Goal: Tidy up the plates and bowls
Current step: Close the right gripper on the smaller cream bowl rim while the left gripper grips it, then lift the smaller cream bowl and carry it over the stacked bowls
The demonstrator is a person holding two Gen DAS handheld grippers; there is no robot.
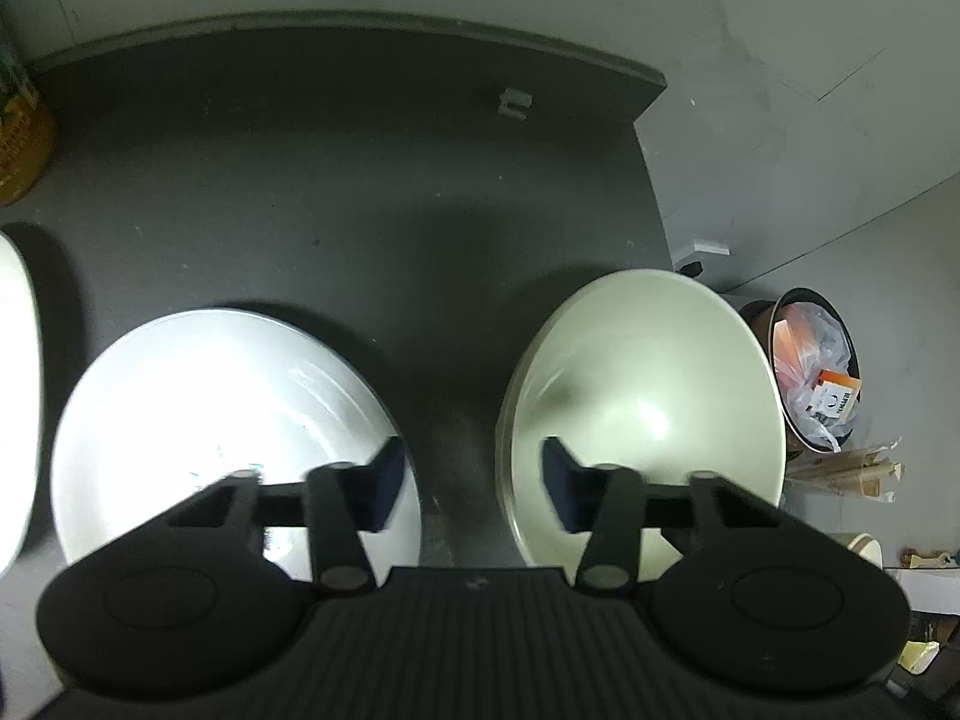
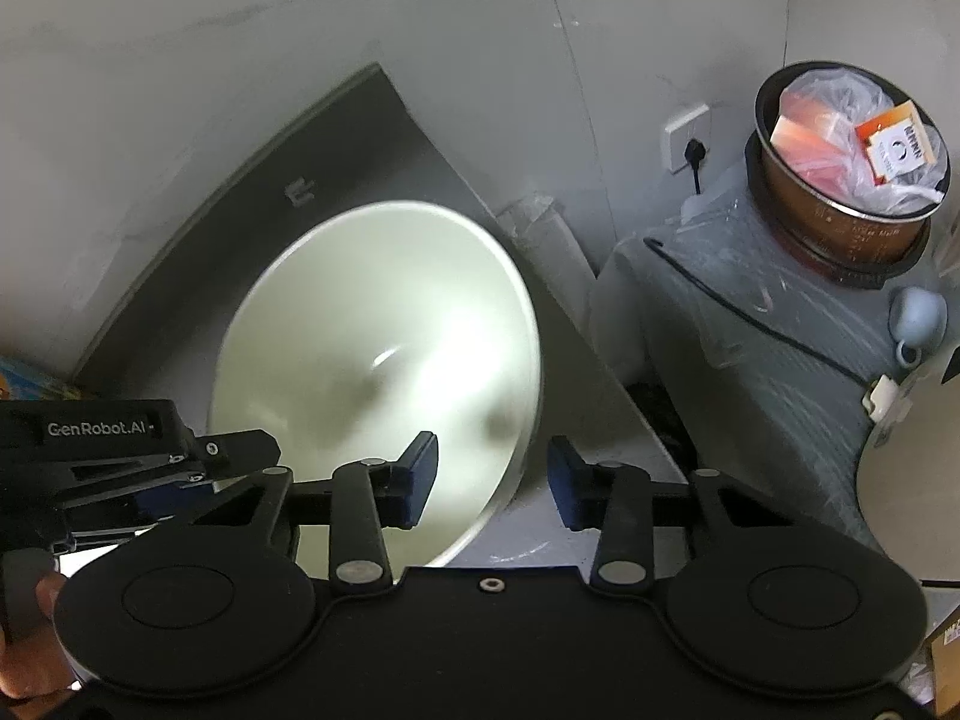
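Two dishes stand side by side on the dark table: a white bowl on the left and a pale green bowl on the right. My left gripper hangs open just above the strip of table between them, one finger over each dish's near rim, gripping nothing. In the right wrist view my right gripper straddles the right rim of the green bowl. Its left finger is over the bowl's inside and its right finger outside, pads clear of the rim. The left gripper's black housing shows at that bowl's left side.
Another white dish pokes in at the far left edge. A yellow container stands at the back left and a small white block at the back. Beyond the table's right edge are a full waste bin, a wall socket and a blue cup.
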